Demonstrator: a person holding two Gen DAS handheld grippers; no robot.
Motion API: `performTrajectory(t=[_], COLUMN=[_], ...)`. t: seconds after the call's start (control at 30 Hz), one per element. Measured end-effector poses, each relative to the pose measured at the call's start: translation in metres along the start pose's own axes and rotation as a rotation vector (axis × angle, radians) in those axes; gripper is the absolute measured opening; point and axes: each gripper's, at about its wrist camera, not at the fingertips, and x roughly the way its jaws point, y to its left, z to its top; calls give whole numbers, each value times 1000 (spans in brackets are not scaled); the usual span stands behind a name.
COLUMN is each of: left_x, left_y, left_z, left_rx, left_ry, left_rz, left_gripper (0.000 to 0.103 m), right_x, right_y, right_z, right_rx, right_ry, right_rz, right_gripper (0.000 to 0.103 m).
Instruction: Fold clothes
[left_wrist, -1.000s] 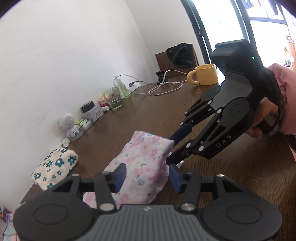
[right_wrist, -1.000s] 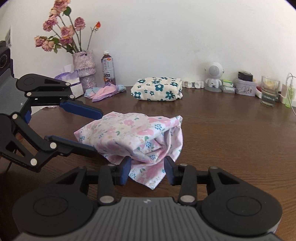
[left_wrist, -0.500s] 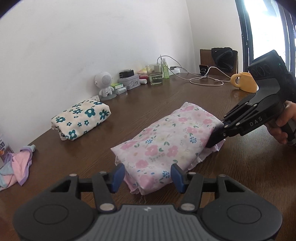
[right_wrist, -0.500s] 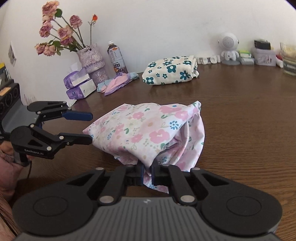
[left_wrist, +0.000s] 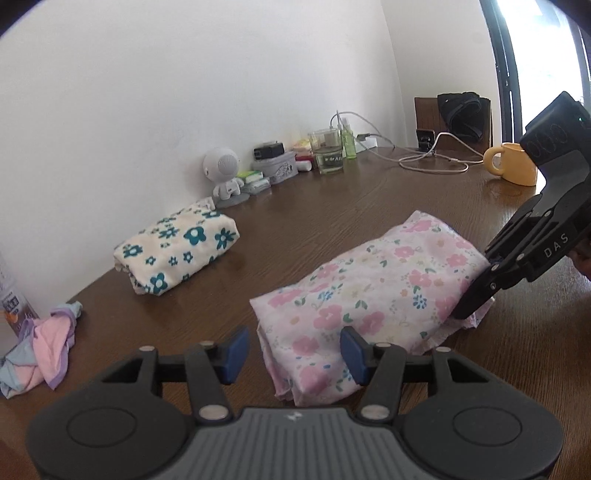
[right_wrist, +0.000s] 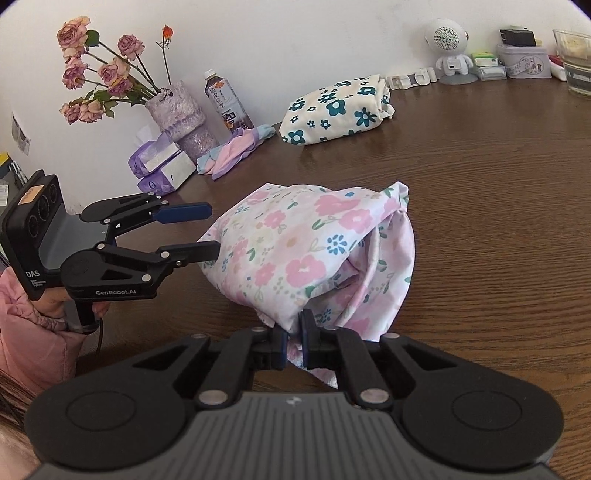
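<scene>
In the middle of the bench (right_wrist: 498, 221), the right hand-held gripper (right_wrist: 293, 338) pinched the pink cloth (right_wrist: 295, 254) while the left hand-held gripper (left_wrist: 291, 349) was spread, so a slow, even pull seemed best.

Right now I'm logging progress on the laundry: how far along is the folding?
Done: the blue-flowered garment lies as a folded bundle near the wall. In hand: the pink floral garment, bunched loosely on the table; the right gripper is shut on its near edge, while the left gripper is open at the other end. Left: this fold, and perhaps the crumpled pastel cloth.
</scene>
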Motion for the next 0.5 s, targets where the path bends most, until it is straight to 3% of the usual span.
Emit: performTrajectory(t=[0.2,0.27,0.37,0.5], left_x=[13,23,33,39], left_y=[-25,-28,-29,-33], left_z=[23,28,31,29], left_rx=[80,72,59,67], left_ry=[-55,-51,-35,-20], left_rz=[-96,-119,-160,-150], left_gripper=[53,45,40,38], right_x=[-6,-6,-7,-9], right_y=[19,24,28,28], right_z=[-7,-10,-13,-11], right_rx=[-131,-153,-159,-113], right_ry=[-55,-77,-97,-92], right_rz=[-67,-83,-92,-76], right_gripper=[9,10,10,6])
